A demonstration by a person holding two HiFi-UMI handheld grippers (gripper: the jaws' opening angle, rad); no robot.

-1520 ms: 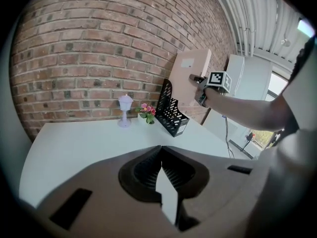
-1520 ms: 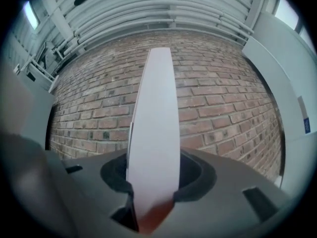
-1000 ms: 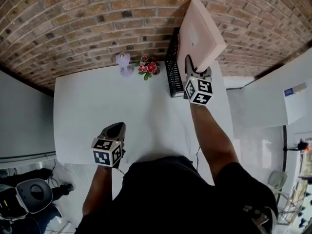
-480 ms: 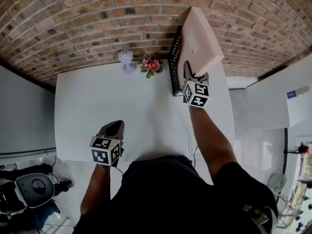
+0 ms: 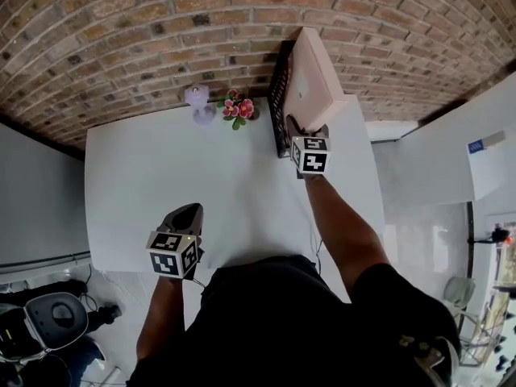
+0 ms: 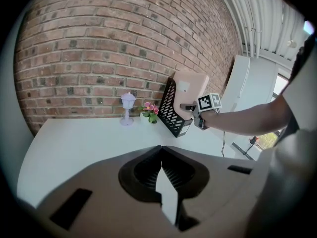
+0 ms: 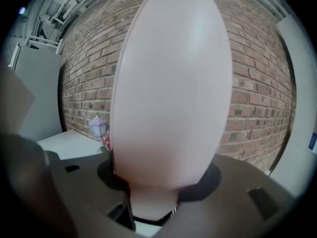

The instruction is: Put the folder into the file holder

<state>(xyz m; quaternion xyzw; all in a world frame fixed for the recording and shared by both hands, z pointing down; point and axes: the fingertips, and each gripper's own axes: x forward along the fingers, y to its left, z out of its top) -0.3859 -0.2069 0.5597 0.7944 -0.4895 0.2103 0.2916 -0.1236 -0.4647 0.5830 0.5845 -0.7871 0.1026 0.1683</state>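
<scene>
One folder (image 5: 310,71) between right tool (image 5: 305,127) jaws | just opening, seemingly loose | left tool (image 5: 191,210) clenched

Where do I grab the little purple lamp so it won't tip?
Best pinch the little purple lamp by its thin stem, from the open table side. It stands upright, with the brick wall behind and flowers close beside it.
</scene>
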